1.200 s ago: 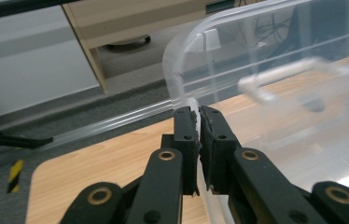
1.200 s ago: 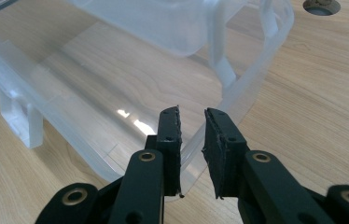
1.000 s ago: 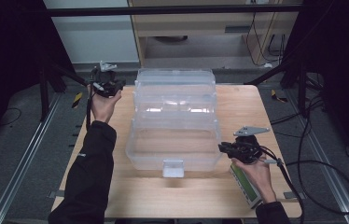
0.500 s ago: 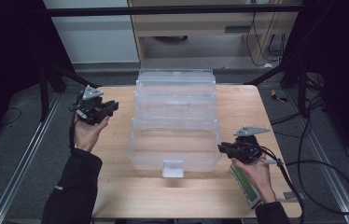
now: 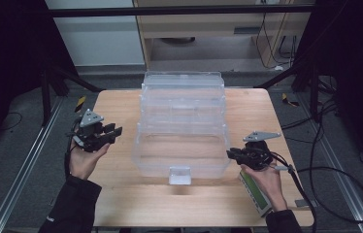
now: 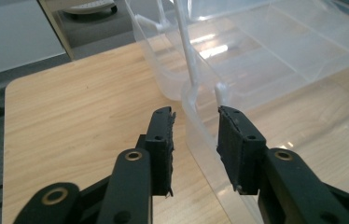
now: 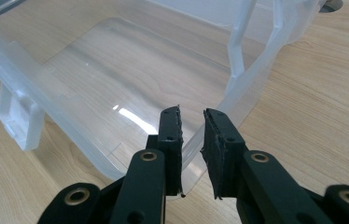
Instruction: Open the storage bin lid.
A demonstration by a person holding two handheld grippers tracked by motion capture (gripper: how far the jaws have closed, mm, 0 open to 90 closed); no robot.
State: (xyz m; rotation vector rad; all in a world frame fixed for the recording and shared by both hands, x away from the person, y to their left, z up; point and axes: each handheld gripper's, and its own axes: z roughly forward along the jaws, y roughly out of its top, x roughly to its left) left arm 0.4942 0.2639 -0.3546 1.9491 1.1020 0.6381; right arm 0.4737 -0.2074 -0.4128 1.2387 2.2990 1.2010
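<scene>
A clear plastic tiered box (image 5: pixel 182 104) stands open in the middle of the wooden table (image 5: pixel 121 204), with a white latch (image 5: pixel 179 174) on its near wall. My left gripper (image 5: pixel 115 131) hovers left of the box, pointing at it. Its jaws have just been opening and hold nothing. In the left gripper view the box rim (image 6: pixel 189 95) lies just beyond the left gripper (image 6: pixel 195 116). My right gripper (image 5: pixel 230 154) sits at the right wall of the lowest tray. In the right gripper view the right gripper (image 7: pixel 192 114) is shut on that clear wall (image 7: pixel 231 100).
A green and white flat device (image 5: pixel 257 191) lies on the table under the person's right forearm. A cable (image 5: pixel 335 170) trails from the right gripper off the table's right edge. A cabinet (image 5: pixel 194 29) stands behind the table, and dark frame legs flank it.
The left hand has come from the box's far left corner toward the near left and down. Its jaws have opened. The right gripper has not moved.
</scene>
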